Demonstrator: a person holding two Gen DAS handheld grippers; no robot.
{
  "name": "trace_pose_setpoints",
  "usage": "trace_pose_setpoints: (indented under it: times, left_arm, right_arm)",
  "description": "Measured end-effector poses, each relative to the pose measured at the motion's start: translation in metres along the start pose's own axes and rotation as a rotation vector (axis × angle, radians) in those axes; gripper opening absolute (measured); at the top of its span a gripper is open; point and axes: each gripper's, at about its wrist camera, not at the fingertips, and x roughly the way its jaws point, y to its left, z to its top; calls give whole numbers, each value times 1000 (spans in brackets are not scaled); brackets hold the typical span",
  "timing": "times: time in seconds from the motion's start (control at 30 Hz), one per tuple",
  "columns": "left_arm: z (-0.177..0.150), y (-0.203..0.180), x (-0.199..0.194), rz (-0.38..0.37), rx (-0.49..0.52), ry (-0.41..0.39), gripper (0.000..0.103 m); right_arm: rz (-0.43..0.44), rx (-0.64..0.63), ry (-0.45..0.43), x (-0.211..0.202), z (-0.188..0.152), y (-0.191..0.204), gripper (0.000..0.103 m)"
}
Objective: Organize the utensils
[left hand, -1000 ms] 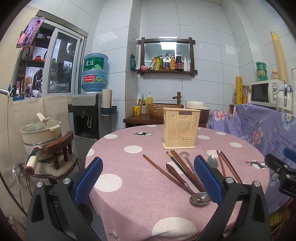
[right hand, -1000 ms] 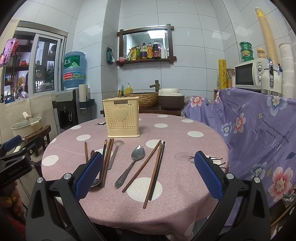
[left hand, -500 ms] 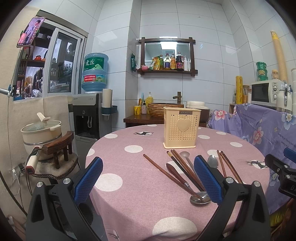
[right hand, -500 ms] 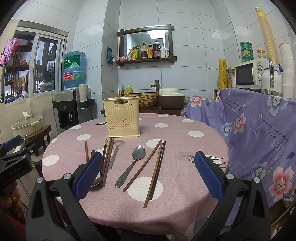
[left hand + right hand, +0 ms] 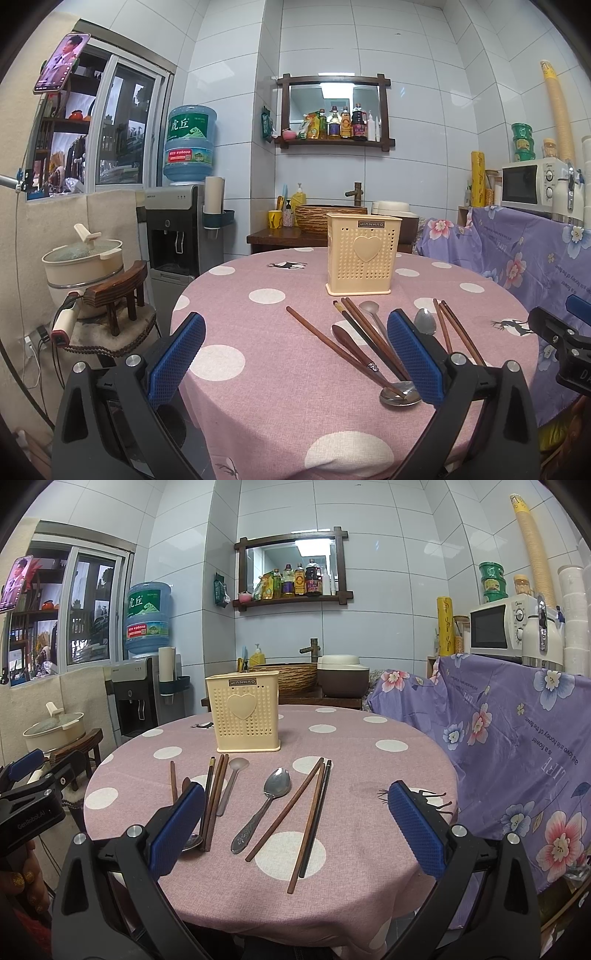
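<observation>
A cream perforated utensil holder [image 5: 362,254] [image 5: 244,712] stands upright on the round pink dotted table [image 5: 266,369] [image 5: 369,768]. In front of it lie several wooden chopsticks [image 5: 285,808] [image 5: 325,341], a metal spoon [image 5: 266,805], a second spoon [image 5: 231,782] and a dark wooden spoon [image 5: 345,338]. My left gripper [image 5: 295,358] is open and empty, held above the table's near left part. My right gripper [image 5: 297,830] is open and empty, over the near edge, with the spoon and chopsticks between its fingers' line of sight.
A purple floral cloth [image 5: 509,738] covers a counter at the right with a microwave [image 5: 498,627] on it. A water dispenser [image 5: 177,229], a pot [image 5: 83,258] and a small wooden stool [image 5: 118,295] stand at the left. A sink counter [image 5: 317,221] is behind the table.
</observation>
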Motion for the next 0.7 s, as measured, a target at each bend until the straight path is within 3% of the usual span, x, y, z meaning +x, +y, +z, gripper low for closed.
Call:
trace_pose_setpoints:
  times: [0.7]
  left_arm:
    - [-1,1,1,1,2,-1,98]
  right_arm:
    - [1,0,5,1,-4,1,98]
